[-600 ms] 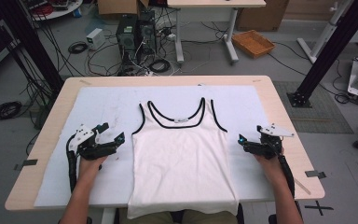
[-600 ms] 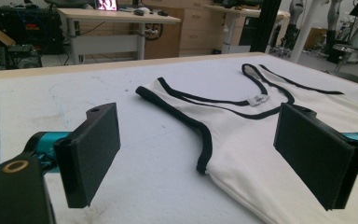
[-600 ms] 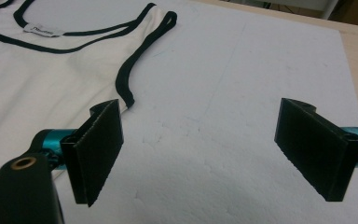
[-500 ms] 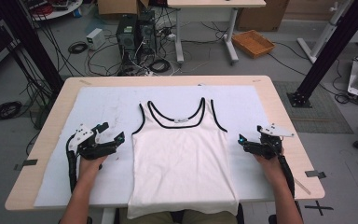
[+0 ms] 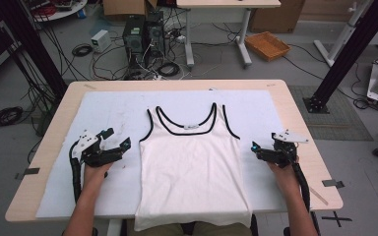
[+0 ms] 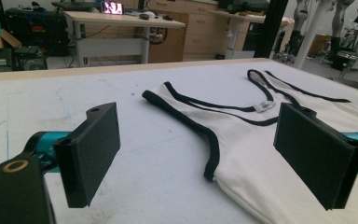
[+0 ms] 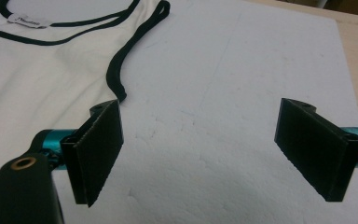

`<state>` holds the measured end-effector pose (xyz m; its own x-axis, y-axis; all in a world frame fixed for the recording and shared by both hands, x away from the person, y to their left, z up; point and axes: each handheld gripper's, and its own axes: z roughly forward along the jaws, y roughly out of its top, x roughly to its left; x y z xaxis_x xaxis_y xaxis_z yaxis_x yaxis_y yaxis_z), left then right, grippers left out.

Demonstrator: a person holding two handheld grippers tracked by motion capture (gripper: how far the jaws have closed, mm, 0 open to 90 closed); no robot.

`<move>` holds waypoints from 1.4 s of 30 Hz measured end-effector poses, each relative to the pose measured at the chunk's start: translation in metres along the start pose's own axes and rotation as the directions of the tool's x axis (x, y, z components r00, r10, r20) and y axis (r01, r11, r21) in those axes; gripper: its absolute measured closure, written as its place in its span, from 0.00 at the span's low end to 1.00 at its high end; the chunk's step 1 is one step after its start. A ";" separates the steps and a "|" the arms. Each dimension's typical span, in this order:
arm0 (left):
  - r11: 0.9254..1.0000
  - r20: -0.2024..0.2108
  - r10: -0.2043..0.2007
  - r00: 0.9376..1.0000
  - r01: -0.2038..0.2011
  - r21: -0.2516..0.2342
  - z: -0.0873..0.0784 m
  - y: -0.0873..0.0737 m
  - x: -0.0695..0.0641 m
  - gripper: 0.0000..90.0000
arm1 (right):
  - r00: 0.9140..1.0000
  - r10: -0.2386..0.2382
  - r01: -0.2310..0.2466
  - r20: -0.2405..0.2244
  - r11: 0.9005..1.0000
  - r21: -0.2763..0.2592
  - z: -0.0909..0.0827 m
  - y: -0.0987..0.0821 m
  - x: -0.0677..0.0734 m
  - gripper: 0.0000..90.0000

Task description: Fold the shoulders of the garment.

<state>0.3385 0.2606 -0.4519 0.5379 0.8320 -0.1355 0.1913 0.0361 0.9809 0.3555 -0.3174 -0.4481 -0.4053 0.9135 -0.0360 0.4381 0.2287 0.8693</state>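
**High view: tank top flat between two empty grippers**

High view shows me a white tank top point(image 5: 192, 172) with black trim lying flat on the white mat point(image 5: 108, 105) that covers the tabletop point(image 5: 300, 123). Its straps point away from me and its hem hangs just over the near edge, so the long axis runs straight from me toward the far side.

My left gripper point(image 5: 117, 143) rests on the mat just beside the shirt's left edge, about level with the armhole. Its fingers point(image 6: 91, 151) stand wide apart with nothing between them. In the left gripper view the black-trimmed armhole and shoulder strap lie ahead and toward the right finger, close but not touching.

My right gripper point(image 5: 261, 148) sits beside the opposite edge, a little farther from the cloth than the left one. Its fingers point(image 7: 98, 149) are also spread wide and hold nothing; in the right gripper view the shirt's side lies off past the left finger, with bare mat between the two.

Both grippers point inward at the shirt. I judge the left is the nearer one, so a side grab would start there, each hand moving sideways toward the shirt's edge.
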 end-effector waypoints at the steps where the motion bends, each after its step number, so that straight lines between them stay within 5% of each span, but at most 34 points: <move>1: 1.000 0.001 0.007 1.000 -0.007 0.003 0.000 0.000 -0.001 0.16 | 1.000 0.000 0.000 0.000 1.000 0.004 0.000 0.000 0.000 0.17; 4: 0.999 -0.004 0.037 0.999 -0.037 0.015 0.001 0.000 -0.003 0.16 | 0.999 -0.041 0.040 0.015 0.998 0.044 0.004 0.003 0.003 0.17; 7: 0.999 -0.012 0.041 0.999 -0.041 0.017 0.002 0.000 -0.004 0.16 | 0.999 -0.021 0.021 -0.033 1.000 0.004 0.005 0.012 0.007 0.17; 14: 1.000 -0.014 0.021 1.000 -0.021 0.023 0.001 0.000 -0.004 0.16 | 0.993 -0.064 0.066 -0.104 0.998 0.017 0.022 0.072 0.027 0.17; 20: 0.999 -0.015 0.017 1.000 -0.016 0.029 0.001 0.000 -0.004 0.16 | 0.993 -0.064 0.072 -0.100 0.994 0.078 0.053 0.103 0.036 0.17; 25: 1.000 -0.020 0.002 1.000 -0.001 0.025 0.001 0.000 -0.003 0.16 | 0.996 -0.022 0.037 -0.090 0.986 0.162 0.087 0.099 0.037 0.19; 30: 1.000 -0.022 -0.005 1.000 0.005 0.027 0.001 0.000 -0.002 0.16 | 0.997 0.017 0.003 -0.075 0.967 0.256 0.119 0.086 0.034 0.30; 34: 1.000 -0.024 -0.002 1.000 0.003 0.028 0.001 0.000 -0.002 0.16 | 0.994 0.059 -0.034 -0.089 0.965 0.261 0.133 0.082 0.035 0.38; 42: 1.000 -0.032 0.000 0.999 0.001 0.031 0.001 0.000 -0.003 0.16 | 0.992 0.003 0.034 -0.124 0.957 0.288 0.142 0.088 0.041 0.55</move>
<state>0.3381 0.2578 -0.4514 0.5114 0.8493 -0.1313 0.2170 0.0203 0.9760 0.4916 -0.2122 -0.4432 -0.5008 0.8651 0.0277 0.6371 0.3467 0.6885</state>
